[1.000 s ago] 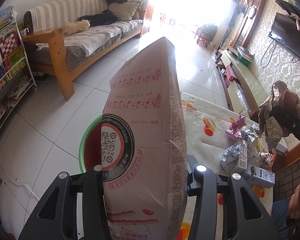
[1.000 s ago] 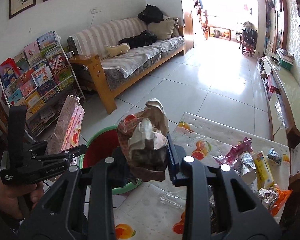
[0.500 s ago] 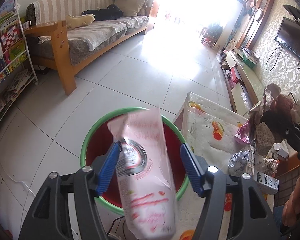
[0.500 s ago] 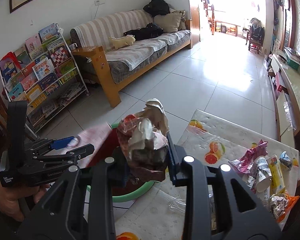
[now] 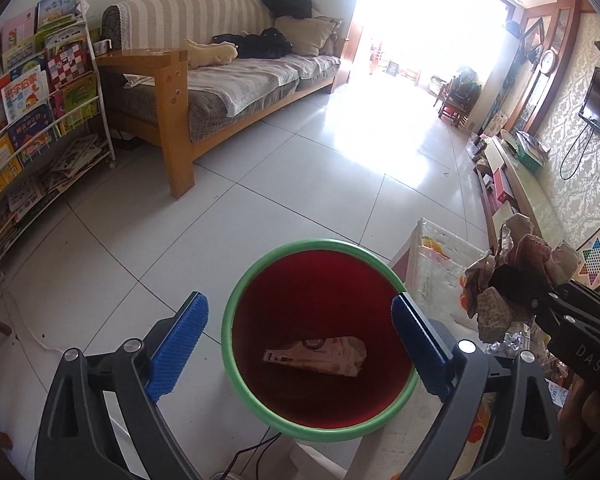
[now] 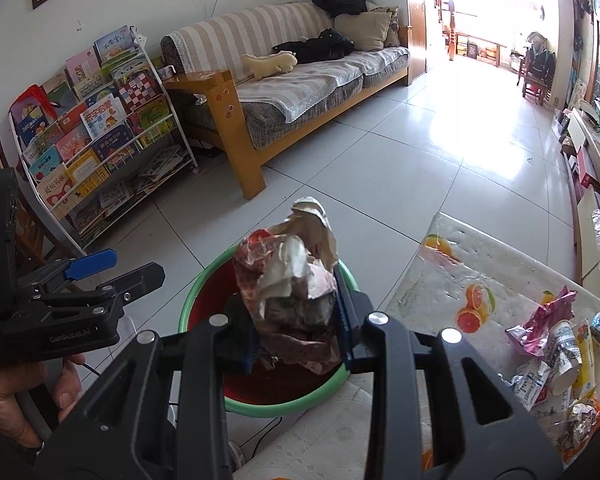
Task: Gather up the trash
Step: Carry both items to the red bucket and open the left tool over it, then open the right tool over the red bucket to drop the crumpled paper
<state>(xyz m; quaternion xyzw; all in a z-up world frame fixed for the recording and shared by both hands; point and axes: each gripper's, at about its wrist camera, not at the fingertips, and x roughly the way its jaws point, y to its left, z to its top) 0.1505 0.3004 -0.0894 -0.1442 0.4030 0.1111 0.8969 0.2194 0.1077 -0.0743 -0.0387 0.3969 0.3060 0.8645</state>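
Since the earlier frame, the pink carton (image 5: 318,356) had dropped from the left gripper (image 5: 300,344) and lay flat on the bottom of the bin (image 5: 236,300), and the right gripper (image 6: 296,320) had carried its wad (image 6: 290,280) closer over the bin's rim.

At the far left a bookrack (image 5: 32,120) stood against the wall, with a sofa (image 5: 228,76) just to its right, its wooden arm nearest the rack. Bare tiled floor (image 5: 300,184) stretched from the sofa's front edge to the bin, wide and unobstructed, running on toward the bright doorway at the far end.

Above the bin the left gripper hung with its jaws opening, nothing between the blue pads (image 5: 178,344), which straddled the green rim on either side. The bin stood on the floor just beside the table's (image 6: 512,276) near-left corner.

To the right, the right gripper was clamped tight on the wad of crumpled paper, held above the bin's right edge and the table's left border. More wrappers and a cup (image 6: 556,356) were heaped at the table's right side, near its edge; the cloth between that heap and the bin was open.
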